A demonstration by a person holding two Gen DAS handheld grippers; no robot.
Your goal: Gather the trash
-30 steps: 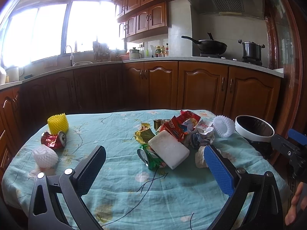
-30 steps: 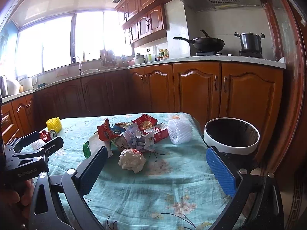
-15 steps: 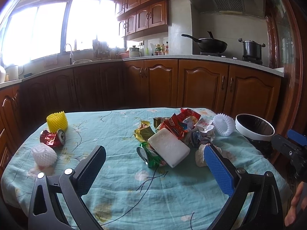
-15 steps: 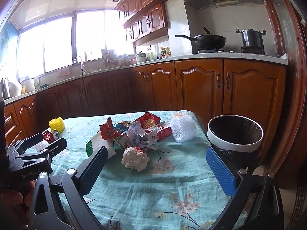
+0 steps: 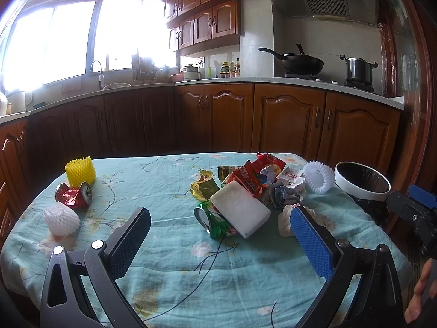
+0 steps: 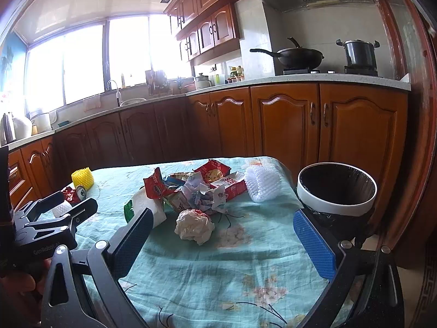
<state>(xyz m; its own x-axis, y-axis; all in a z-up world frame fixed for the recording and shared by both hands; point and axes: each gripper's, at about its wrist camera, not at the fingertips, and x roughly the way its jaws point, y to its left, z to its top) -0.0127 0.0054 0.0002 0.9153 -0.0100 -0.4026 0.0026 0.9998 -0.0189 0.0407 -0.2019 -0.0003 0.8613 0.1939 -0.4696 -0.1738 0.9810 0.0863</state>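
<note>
A: Trash (image 5: 247, 191) lies heaped toward the right end of the table (image 5: 218, 273): red wrappers, a white foam block (image 5: 240, 209), a crumpled paper ball (image 6: 194, 225), a white foam net (image 6: 262, 183). 3 more pieces sit at the left edge: a yellow net (image 5: 80, 170), a crushed can (image 5: 73, 196), another white net (image 5: 61, 218).

B: And the bin (image 6: 337, 190)?

A: Just off the right edge, lined in black. I see nothing in it.

B: The grippers?

A: The left gripper (image 5: 218, 243) and the right gripper (image 6: 221, 242) both hang over the near edge, fingers spread wide, holding nothing.

B: So which step?

A: I judge it the start: picking a first piece. The paper ball sits nearest the right gripper, apart from the heap.

B: Next move?

A: Probably lower the right one around that ball, close gently, and carry it right to the bin.
</note>
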